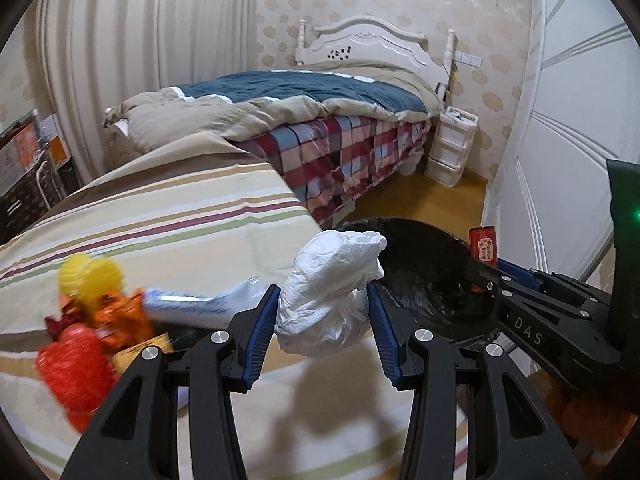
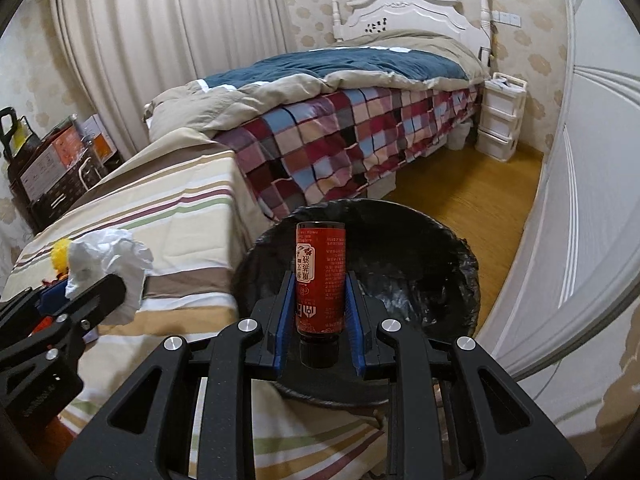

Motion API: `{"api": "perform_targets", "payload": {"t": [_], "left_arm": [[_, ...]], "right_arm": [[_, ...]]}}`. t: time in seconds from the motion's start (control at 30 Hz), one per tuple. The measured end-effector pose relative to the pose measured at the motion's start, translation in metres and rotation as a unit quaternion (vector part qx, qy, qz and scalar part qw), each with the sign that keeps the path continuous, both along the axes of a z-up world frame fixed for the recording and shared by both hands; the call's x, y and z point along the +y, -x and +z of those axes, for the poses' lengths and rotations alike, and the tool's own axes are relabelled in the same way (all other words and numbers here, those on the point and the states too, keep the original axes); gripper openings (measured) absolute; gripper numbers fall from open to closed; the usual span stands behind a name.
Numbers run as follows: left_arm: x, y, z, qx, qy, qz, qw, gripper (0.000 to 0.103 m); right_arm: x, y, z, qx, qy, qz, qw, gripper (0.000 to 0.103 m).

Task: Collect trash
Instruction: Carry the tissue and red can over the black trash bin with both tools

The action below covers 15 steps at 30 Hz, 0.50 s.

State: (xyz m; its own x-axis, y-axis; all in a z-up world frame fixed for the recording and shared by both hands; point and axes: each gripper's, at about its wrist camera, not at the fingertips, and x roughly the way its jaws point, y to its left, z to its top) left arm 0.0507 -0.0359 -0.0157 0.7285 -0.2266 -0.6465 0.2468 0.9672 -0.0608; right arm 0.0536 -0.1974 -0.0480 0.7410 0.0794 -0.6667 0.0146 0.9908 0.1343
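My left gripper (image 1: 322,300) is shut on a crumpled white tissue wad (image 1: 332,288), held over the striped cloth close to the bin's left rim. That wad (image 2: 108,268) and the left gripper (image 2: 86,294) also show at the left of the right wrist view. My right gripper (image 2: 320,284) is shut on a red bottle (image 2: 320,276), cap toward me, held over the mouth of a black-lined trash bin (image 2: 420,280). In the left wrist view the red bottle (image 1: 483,246) and the right gripper (image 1: 490,270) hang over the bin (image 1: 424,264).
Red, orange and yellow wrappers (image 1: 88,320) and a clear plastic wrapper (image 1: 200,300) lie on the striped table cloth (image 1: 160,216). Behind it stands a bed with a plaid cover (image 2: 340,140). White drawers (image 2: 500,120), a white wardrobe door (image 2: 592,200) and wooden floor (image 2: 460,200) sit right.
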Motion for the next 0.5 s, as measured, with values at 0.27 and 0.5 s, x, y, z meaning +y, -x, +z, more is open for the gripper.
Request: {"api": "perform_targets", "payload": {"t": [0.27, 0.5], "left_arm": [[-0.033, -0.025, -0.010, 0.012, -0.011, -0.015, 0.9998, 0.046], [-0.053, -0.046, -0.020, 0.028, -0.020, -0.018, 0.9992, 0.046]], "right_arm": [[-0.020, -0.021, -0.015, 0.013, -0.005, -0.013, 1.000, 0.023], [-0.035, -0.034, -0.022, 0.021, -0.004, -0.024, 0.999, 0.023]]}}
